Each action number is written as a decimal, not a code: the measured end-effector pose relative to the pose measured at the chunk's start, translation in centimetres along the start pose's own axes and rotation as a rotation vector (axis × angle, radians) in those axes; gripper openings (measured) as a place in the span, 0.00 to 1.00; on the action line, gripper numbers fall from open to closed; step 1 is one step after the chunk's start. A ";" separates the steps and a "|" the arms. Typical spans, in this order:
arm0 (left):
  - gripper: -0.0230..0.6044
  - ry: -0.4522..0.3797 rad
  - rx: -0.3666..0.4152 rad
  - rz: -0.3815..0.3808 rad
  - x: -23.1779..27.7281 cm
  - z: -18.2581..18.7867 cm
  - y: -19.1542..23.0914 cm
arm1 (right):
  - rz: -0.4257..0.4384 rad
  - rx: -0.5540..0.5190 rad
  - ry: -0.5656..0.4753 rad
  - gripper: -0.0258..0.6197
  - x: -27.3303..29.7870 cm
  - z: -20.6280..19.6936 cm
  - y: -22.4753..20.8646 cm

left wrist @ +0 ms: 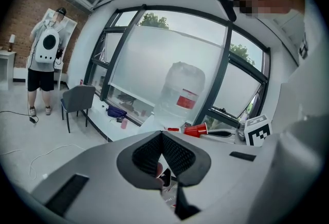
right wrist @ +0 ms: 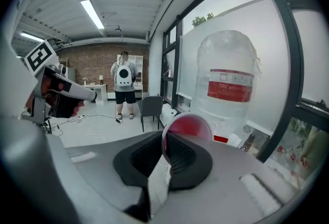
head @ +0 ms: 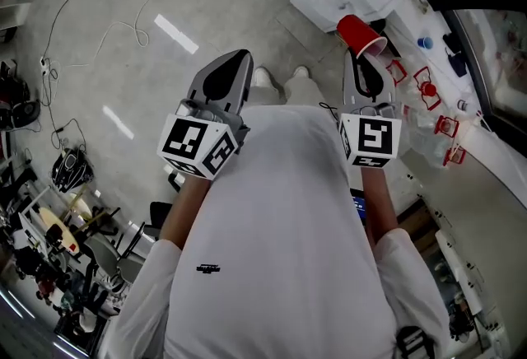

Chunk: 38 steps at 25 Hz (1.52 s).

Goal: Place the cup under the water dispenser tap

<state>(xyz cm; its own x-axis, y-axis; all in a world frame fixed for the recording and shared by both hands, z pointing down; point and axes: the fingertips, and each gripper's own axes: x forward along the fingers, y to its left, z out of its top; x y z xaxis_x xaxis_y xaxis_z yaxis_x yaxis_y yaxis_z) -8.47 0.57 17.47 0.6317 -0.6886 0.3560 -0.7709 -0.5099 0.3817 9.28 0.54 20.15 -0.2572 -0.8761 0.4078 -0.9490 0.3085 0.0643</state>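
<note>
Cup (right wrist: 187, 125) pinched at its rim in our right gripper (right wrist: 162, 152), left gripper (left wrist: 162, 141) closed, empty; next we bring it under the dispenser (right wrist: 226, 84) tap.

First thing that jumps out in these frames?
The red cup stands out at the head view's upper right, pinched by its rim in the right gripper and held tilted. Next is the big clear water bottle with a red label, which stands by the window beyond the cup in the right gripper view. The left gripper, level with the right one, is shut on nothing.
</note>
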 end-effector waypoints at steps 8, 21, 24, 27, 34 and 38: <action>0.03 0.010 -0.021 0.032 1.4 -0.6 -0.6 | 0.058 -0.031 0.038 0.09 1.2 -0.9 -0.5; 0.03 0.046 -0.044 0.056 3.7 -1.9 0.5 | 0.104 -0.040 0.080 0.09 3.8 -3.2 -0.7; 0.03 0.065 -0.054 0.058 4.3 -2.8 0.8 | 0.117 -0.034 0.088 0.09 4.3 -3.8 -0.3; 0.03 0.083 -0.060 0.058 5.0 -3.2 1.2 | 0.135 -0.040 0.099 0.09 5.0 -4.3 -0.2; 0.03 0.117 -0.051 0.062 7.1 -4.7 2.5 | 0.170 -0.095 0.123 0.09 7.4 -6.2 0.0; 0.03 0.133 -0.060 0.060 8.1 -5.3 3.0 | 0.179 -0.122 0.136 0.09 9.0 -7.0 -0.1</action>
<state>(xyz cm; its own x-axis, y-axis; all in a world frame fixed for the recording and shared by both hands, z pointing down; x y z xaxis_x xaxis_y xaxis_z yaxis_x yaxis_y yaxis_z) -5.26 -3.85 26.03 0.5929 -0.6403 0.4883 -0.8039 -0.4353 0.4053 8.28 -4.77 30.16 -0.3846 -0.7484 0.5404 -0.8596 0.5037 0.0858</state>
